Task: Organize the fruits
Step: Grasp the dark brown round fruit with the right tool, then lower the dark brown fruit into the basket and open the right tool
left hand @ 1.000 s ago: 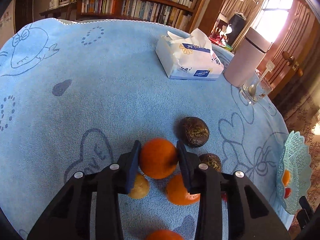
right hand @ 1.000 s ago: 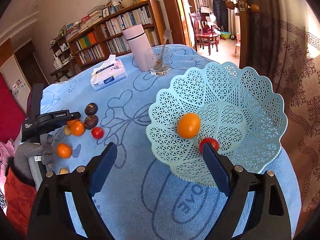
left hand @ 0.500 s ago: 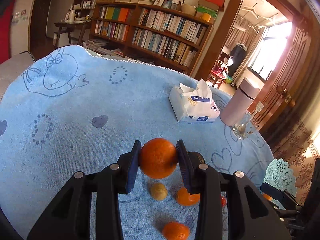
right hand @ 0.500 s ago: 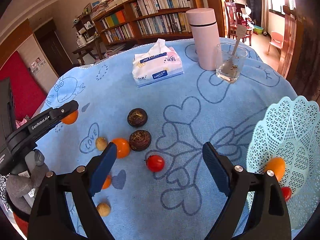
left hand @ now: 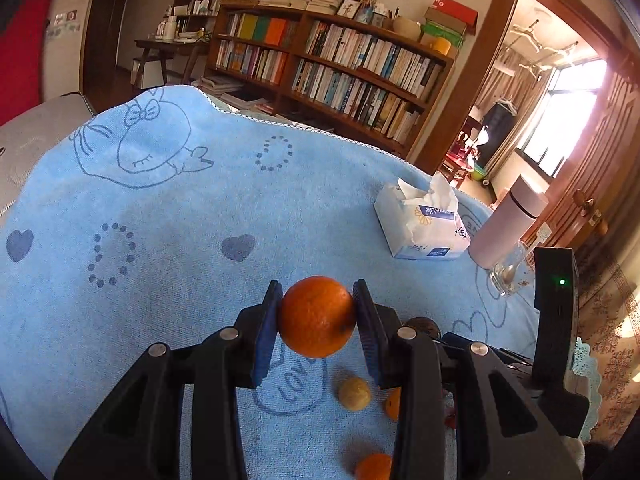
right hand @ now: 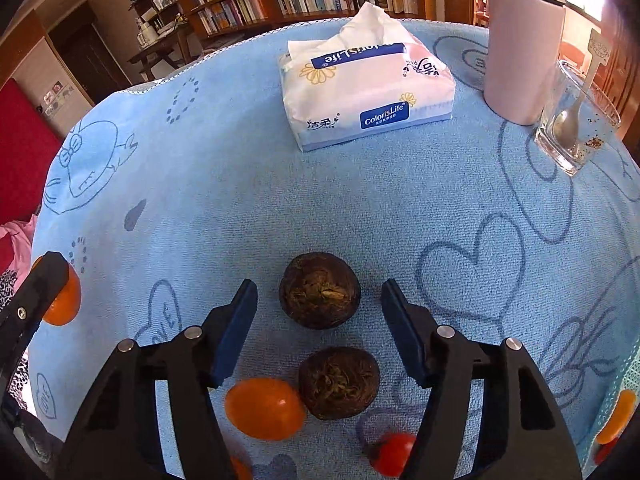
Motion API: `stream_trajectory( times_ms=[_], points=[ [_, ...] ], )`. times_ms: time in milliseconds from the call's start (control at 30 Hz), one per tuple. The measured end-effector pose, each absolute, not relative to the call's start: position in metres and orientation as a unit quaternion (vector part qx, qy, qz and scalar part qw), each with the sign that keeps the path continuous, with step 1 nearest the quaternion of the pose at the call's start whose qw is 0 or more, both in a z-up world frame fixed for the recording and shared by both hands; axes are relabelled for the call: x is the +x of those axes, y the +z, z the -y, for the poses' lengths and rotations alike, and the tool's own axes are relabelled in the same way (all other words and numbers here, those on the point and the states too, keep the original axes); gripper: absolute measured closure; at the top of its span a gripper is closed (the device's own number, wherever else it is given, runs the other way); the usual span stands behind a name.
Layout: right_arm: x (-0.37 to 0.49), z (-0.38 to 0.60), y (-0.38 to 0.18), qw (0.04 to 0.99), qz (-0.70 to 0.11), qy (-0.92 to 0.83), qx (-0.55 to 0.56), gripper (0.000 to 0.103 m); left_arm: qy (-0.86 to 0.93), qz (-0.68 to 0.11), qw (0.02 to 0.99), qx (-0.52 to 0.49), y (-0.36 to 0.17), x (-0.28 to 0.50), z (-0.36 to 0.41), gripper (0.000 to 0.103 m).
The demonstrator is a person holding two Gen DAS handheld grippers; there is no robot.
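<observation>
My left gripper was clamped on an orange, both blue pads pressed against its sides, and the fruit hung clear above the blue tablecloth. Below it on the cloth lay a small yellow fruit and a second orange.

My right gripper stood spread wide, its pads touching nothing. A dark brown fruit sat on the cloth between the fingertips, apart from both. A second brown fruit lay nearer the camera, touching an orange fruit on its left. A red tomato lay just beside the right finger. Beyond stood a tissue pack, a pink flask and a glass holding a spoon.
</observation>
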State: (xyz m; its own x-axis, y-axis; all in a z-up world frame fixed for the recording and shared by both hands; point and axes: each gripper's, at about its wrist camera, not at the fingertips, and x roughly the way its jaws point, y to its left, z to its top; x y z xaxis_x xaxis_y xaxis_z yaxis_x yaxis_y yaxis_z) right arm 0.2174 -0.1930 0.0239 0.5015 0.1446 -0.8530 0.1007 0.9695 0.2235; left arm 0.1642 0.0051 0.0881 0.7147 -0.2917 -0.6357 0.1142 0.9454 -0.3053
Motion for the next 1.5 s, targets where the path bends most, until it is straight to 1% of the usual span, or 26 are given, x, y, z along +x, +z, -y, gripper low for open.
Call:
stream_trajectory(
  times_ms=[33,67,100,167,300,467,700,833,1067,1233,1433,1500],
  points=[
    [0.219,0.191,0.021,0.857,-0.501,0.011,0.119,0.043,-0.111,-0.363,0.917,-0.124,0.087,0.164,-0.005,0.066],
    [0.219,0.19,0.02,0.859,-0.5,0.006,0.111,0.048,-0.112,-0.364,0.916,-0.125,0.086,0.165,-0.005,0.066],
    [0.218,0.188,0.02,0.862,-0.497,0.001,0.101,0.055,-0.111,-0.365,0.916,-0.126,0.086,0.165,-0.005,0.066],
    [0.218,0.189,0.021,0.862,-0.496,0.005,0.101,0.059,-0.111,-0.367,0.915,-0.128,0.086,0.165,-0.004,0.066],
    [0.211,0.199,0.029,0.864,-0.49,0.001,0.116,0.059,-0.118,-0.364,0.915,-0.127,0.088,0.163,-0.003,0.066],
    [0.19,0.221,0.053,0.874,-0.471,-0.016,0.121,0.059,-0.127,-0.358,0.916,-0.127,0.093,0.158,0.001,0.066],
    [0.142,0.283,0.092,0.882,-0.44,-0.082,0.147,0.059,-0.157,-0.348,0.917,-0.116,0.102,0.145,0.018,0.066],
    [0.104,0.32,0.104,0.881,-0.428,-0.12,0.162,0.059,-0.179,-0.343,0.916,-0.108,0.107,0.136,0.03,0.066],
    [0.053,0.371,0.085,0.854,-0.443,-0.185,0.198,0.059,-0.207,-0.333,0.915,-0.095,0.115,0.121,0.047,0.066],
    [0.04,0.394,0.067,0.835,-0.454,-0.201,0.236,0.059,-0.217,-0.329,0.915,-0.089,0.118,0.114,0.054,0.066],
    [0.039,0.414,0.06,0.826,-0.45,-0.226,0.254,0.059,-0.226,-0.329,0.913,-0.083,0.118,0.11,0.061,0.066],
    [0.037,0.418,0.061,0.824,-0.446,-0.233,0.26,0.049,-0.228,-0.331,0.912,-0.082,0.117,0.109,0.063,0.066]
  ],
)
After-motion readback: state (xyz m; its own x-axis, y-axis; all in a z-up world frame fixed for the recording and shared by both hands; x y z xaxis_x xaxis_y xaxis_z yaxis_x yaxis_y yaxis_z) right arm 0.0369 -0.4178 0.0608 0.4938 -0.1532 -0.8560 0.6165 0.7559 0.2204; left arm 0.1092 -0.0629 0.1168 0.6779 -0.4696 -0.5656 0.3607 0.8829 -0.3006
